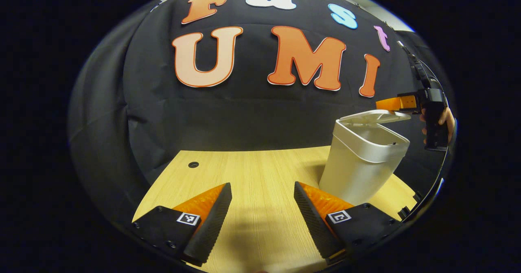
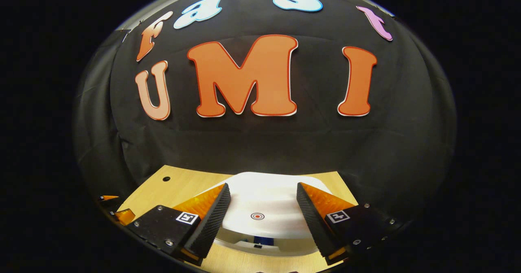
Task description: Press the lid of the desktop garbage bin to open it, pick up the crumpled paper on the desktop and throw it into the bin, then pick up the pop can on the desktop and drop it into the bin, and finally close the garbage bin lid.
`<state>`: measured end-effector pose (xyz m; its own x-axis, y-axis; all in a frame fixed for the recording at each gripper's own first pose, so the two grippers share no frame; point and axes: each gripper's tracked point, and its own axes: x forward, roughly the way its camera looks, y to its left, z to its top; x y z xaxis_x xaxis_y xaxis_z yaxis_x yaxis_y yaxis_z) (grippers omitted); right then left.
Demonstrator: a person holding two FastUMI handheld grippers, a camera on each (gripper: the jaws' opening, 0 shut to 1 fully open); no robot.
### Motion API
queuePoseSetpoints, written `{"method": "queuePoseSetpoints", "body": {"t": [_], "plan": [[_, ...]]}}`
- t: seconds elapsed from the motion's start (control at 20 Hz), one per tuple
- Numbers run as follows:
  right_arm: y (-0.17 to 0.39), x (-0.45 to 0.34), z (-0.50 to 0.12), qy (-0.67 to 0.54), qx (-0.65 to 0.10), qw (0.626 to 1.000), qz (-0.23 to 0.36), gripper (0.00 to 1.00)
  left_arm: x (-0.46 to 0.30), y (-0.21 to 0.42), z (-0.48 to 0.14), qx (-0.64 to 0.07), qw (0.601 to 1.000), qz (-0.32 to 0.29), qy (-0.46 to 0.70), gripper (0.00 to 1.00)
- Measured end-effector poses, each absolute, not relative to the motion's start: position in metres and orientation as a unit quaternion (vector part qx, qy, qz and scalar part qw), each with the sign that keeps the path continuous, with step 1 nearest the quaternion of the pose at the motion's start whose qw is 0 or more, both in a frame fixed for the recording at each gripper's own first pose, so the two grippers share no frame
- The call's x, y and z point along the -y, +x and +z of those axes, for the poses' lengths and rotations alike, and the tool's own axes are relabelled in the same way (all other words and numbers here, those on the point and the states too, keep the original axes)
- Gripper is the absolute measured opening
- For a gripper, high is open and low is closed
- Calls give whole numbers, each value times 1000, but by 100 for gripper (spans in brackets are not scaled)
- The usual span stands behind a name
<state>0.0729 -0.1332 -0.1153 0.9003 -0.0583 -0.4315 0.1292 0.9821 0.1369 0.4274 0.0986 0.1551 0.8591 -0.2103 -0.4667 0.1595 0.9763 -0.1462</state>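
The garbage bin point(image 1: 363, 159) stands at the right of the tabletop point(image 1: 260, 175), its lid point(image 1: 374, 116) partly raised. The right gripper point(image 2: 260, 216) hovers just above the lid, fingers apart; the left gripper point(image 1: 262, 220) waits, fingers apart, over bare tabletop. This looks like the closing step: press the lid down next.

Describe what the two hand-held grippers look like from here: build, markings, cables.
Each hand-held gripper, left and right, has two wedge-shaped fingers with ribbed inner faces, bolted to black mounts that each carry a small square black-and-white marker tag. Seen from the left gripper view, the right one has a boxy black body and handle, with a thin cable rising from its top.
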Motion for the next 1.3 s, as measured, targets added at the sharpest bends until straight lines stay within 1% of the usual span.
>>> {"method": "queuePoseSetpoints", "body": {"t": [0.3, 0.5, 0.75, 1.15, 1.2, 1.25, 1.3], "plan": [[54, 126, -138, 84, -239, 965, -63, 98, -81, 429, 147, -259, 955, -134, -56, 98], [41, 119, -146, 74, -238, 966, -62, 98, -71, 428, 143, -264, 950, -154, -58, 98], [29, 118, -153, 73, -238, 965, -79, 97, -65, 425, 142, -269, 946, -175, -48, 97], [23, 114, -156, 83, -226, 965, -109, 88, -49, 422, 140, -274, 939, -204, -45, 98], [22, 114, -157, 82, -226, 964, -111, 81, -49, 422, 140, -275, 938, -205, -45, 98], [22, 113, -158, 84, -227, 964, -114, 79, -48, 422, 141, -275, 938, -207, -44, 98], [22, 112, -158, 88, -229, 963, -115, 83, -49, 423, 142, -274, 938, -206, -43, 98]]}}
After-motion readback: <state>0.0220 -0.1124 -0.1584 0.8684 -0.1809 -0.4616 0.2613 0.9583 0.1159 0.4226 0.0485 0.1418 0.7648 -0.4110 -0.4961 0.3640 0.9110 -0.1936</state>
